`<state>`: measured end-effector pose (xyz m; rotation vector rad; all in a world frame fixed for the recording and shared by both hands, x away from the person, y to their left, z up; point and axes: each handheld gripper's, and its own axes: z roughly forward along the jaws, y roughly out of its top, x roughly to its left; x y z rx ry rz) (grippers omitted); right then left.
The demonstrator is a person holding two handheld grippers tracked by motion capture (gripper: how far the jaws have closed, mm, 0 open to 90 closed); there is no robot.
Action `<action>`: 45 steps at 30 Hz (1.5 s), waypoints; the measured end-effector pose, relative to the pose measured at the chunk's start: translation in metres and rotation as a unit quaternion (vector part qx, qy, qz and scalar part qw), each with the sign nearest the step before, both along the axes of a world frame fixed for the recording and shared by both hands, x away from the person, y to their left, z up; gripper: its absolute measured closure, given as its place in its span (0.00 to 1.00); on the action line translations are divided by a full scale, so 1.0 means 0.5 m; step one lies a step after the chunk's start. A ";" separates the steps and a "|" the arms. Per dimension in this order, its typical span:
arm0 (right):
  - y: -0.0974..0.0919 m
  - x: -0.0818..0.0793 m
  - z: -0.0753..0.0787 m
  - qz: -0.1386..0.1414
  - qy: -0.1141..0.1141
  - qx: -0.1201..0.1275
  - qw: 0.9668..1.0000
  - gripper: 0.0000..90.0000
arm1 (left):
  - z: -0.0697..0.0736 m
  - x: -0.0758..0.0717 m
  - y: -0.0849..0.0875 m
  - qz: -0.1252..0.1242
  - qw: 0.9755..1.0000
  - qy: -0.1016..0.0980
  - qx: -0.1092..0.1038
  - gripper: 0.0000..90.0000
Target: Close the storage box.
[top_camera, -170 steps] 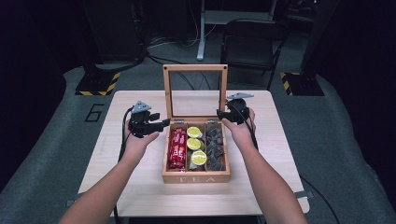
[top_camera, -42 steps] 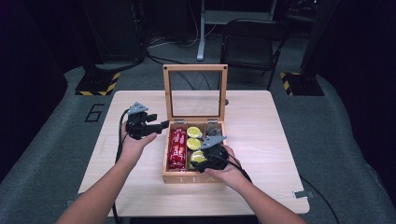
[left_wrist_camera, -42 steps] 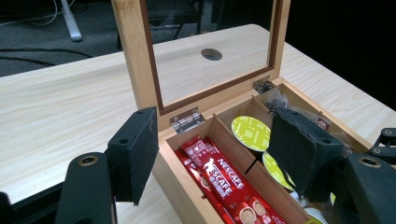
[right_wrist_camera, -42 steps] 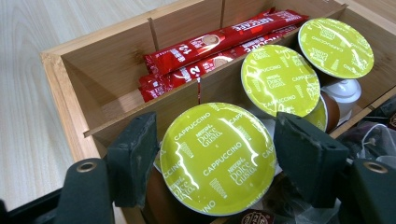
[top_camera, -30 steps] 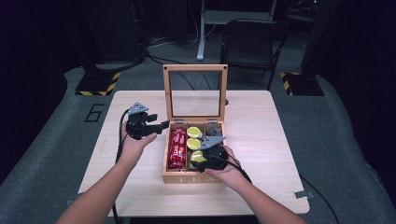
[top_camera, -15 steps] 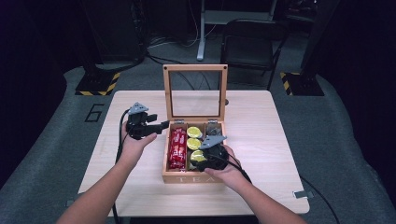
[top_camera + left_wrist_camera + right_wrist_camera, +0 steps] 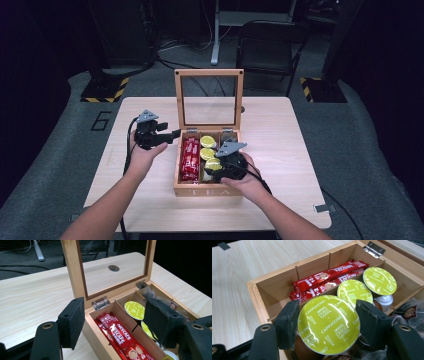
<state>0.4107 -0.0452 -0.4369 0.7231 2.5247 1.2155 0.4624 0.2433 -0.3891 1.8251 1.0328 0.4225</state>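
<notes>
A wooden tea box [image 7: 207, 190] stands mid-table with its glass lid [image 7: 208, 73] upright. Red Nescafe sticks [image 7: 190, 157] fill its left compartment, green-lidded capsules [image 7: 207, 141] the middle one, dark tea bags [image 7: 227, 139] the right one. My right gripper [image 7: 329, 315] hangs over the front of the middle compartment, shut on a green Cappuccino capsule [image 7: 328, 325] with a pad on each side of its lid. Two more capsules [image 7: 379, 281] lie behind it. My left gripper [image 7: 115, 312] stands open beside the box's back left corner, with nothing held.
The box's back left hinge [image 7: 100, 302] lies just ahead of my left gripper. Bare table [image 7: 280, 130] runs to the right of and behind the box. A dark chair [image 7: 265, 45] and stands are on the floor beyond the table.
Since the earliest frame my right gripper has moved from the box's back right corner to the front of the middle compartment. Over the last second nothing visibly moved.
</notes>
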 end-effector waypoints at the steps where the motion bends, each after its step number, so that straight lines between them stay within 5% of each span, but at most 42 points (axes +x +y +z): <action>1: -0.002 0.000 0.000 -0.003 -0.001 0.003 1.000 0.41 | 0.000 0.000 0.000 0.000 1.000 0.001 0.000 0.37; 14: -0.030 0.006 0.009 -0.015 -0.002 0.004 1.000 0.41 | 0.000 -0.001 0.001 0.000 1.000 0.002 0.003 0.37; 45: -0.149 0.022 0.024 -0.093 -0.016 0.011 0.995 0.41 | -0.003 0.000 -0.001 0.000 1.000 0.004 0.007 0.37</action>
